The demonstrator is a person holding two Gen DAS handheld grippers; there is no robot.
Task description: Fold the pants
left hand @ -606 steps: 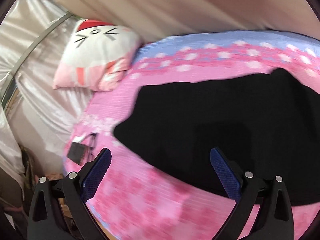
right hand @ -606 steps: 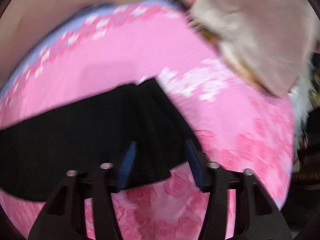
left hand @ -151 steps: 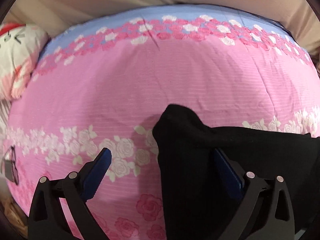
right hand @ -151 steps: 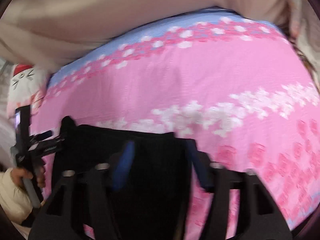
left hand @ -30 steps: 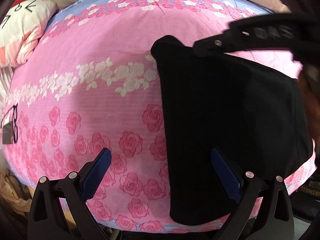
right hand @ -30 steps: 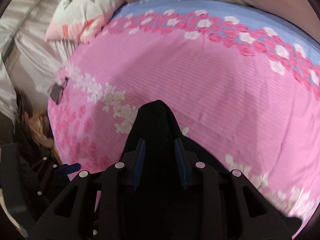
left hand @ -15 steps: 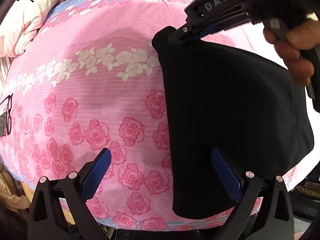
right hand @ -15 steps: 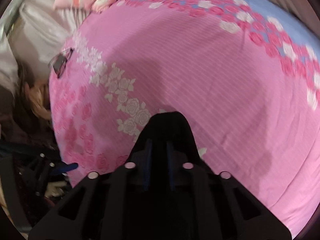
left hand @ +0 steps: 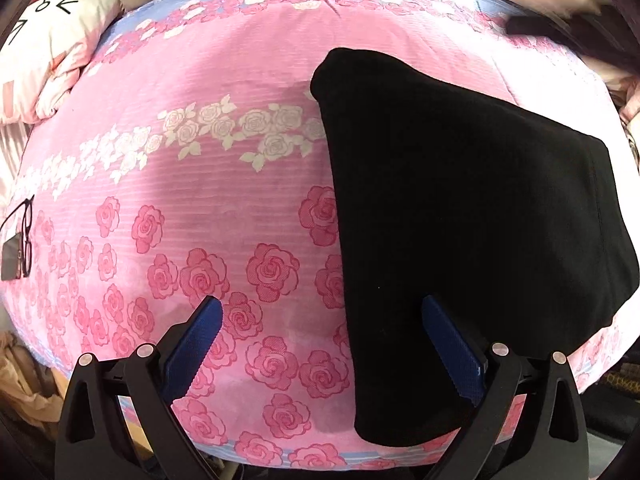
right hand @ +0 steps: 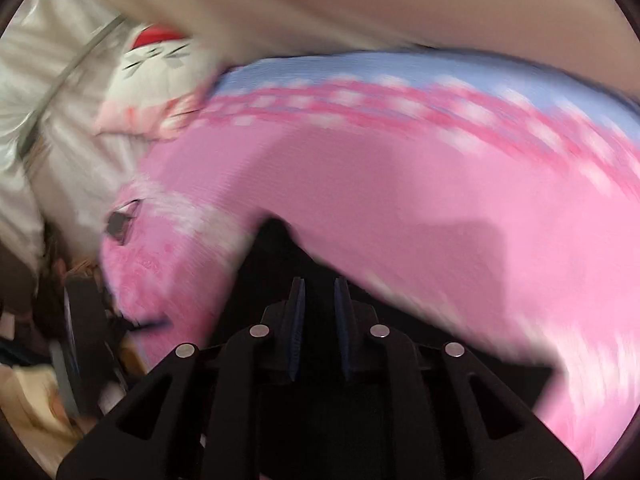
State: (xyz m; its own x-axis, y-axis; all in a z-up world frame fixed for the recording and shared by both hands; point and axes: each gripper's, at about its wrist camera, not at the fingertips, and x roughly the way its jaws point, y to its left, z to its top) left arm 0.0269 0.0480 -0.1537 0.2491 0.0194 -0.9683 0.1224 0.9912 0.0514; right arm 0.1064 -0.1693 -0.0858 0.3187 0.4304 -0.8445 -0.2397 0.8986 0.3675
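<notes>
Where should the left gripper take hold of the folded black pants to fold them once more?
Grip the near end of the pants, coming from the bed's front edge. That narrow end overhangs the bedspread, so the open left gripper can likely slip one finger under.

Pants [left hand: 460, 200] on bed [left hand: 200, 92] — pillow [left hand: 48, 48] far left.

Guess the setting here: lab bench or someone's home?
Likely a home bedroom. The pants lie on a bed with a pink rose-print sheet, a cat-face pillow sits at its far corner, and glasses rest near the edge.
</notes>
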